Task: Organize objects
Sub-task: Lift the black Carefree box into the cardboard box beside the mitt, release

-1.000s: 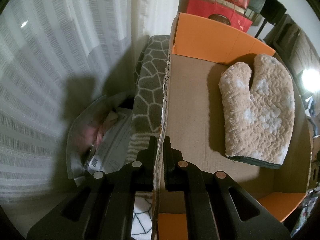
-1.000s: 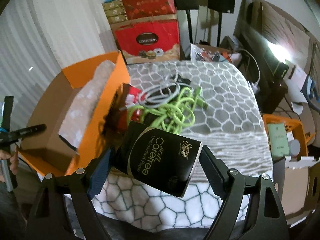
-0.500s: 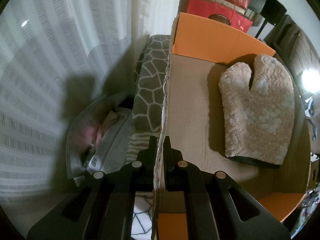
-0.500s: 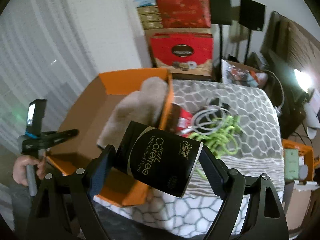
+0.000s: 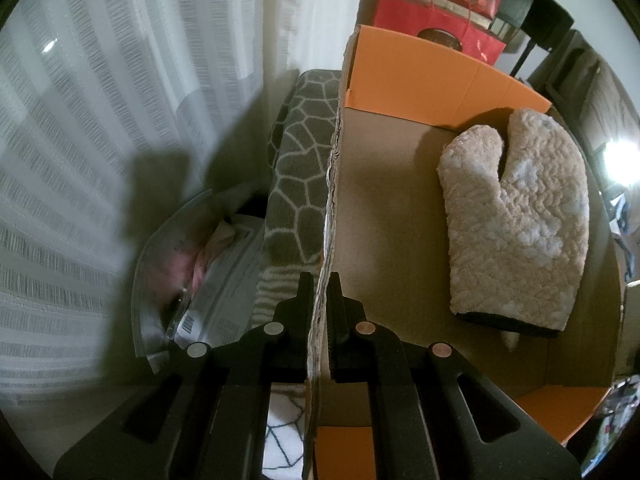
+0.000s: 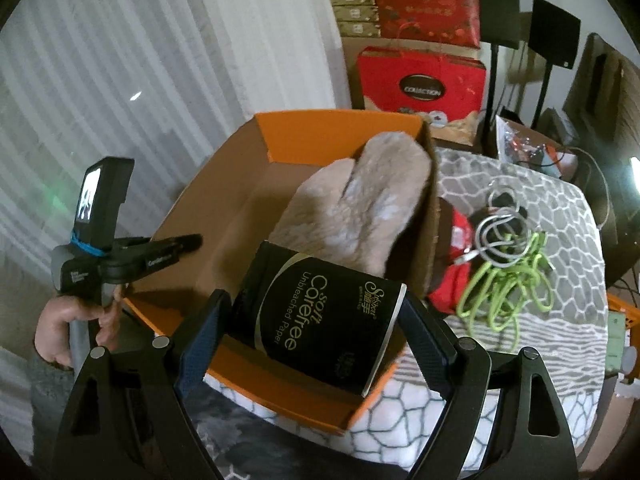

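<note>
mitten (image 6: 352, 204) tip blurred, red pouch (image 6: 454, 268) half hidden

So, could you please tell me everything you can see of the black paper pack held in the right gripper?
The black paper pack is a soft, blocky wrapped bundle with gold lettering reading "soft Carefree Unbleached Paper" and a gold arc. It is tilted, its pale end facing lower right. The right gripper clamps it by two opposite sides, above the near orange edge of the open cardboard box, just in front of the beige fleecy mitt.
</note>
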The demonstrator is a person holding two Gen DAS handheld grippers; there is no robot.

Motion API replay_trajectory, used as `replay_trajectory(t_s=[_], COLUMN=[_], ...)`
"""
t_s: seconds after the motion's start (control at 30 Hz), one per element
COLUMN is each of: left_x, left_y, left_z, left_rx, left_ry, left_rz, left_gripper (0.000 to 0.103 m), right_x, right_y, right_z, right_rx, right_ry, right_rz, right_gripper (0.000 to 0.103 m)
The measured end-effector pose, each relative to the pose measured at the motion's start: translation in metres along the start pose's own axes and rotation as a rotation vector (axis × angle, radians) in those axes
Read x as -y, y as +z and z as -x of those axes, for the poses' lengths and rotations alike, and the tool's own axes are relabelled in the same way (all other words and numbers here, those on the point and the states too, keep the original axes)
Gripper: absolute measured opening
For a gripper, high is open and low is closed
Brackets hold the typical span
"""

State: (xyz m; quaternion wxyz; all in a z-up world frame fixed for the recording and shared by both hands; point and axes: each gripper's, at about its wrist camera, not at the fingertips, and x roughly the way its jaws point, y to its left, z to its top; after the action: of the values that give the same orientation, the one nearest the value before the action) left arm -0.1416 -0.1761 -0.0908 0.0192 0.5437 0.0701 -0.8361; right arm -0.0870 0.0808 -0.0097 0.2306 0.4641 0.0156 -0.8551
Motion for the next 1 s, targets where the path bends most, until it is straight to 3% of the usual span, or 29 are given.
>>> replay_trajectory(t_s=[1.0], left_x=[0.0], left_y=[0.0], left_z=[0.0], left_rx=[-0.001], left_ry=[-0.001], left_rz=[0.001], left_gripper=[0.006], right_x=[-0.019], right_y=[-0.016], right_z=[-0.053], right_rx=[-0.119], right_ry=[0.03], right_rz=[-0.01], right_gripper=[0.091])
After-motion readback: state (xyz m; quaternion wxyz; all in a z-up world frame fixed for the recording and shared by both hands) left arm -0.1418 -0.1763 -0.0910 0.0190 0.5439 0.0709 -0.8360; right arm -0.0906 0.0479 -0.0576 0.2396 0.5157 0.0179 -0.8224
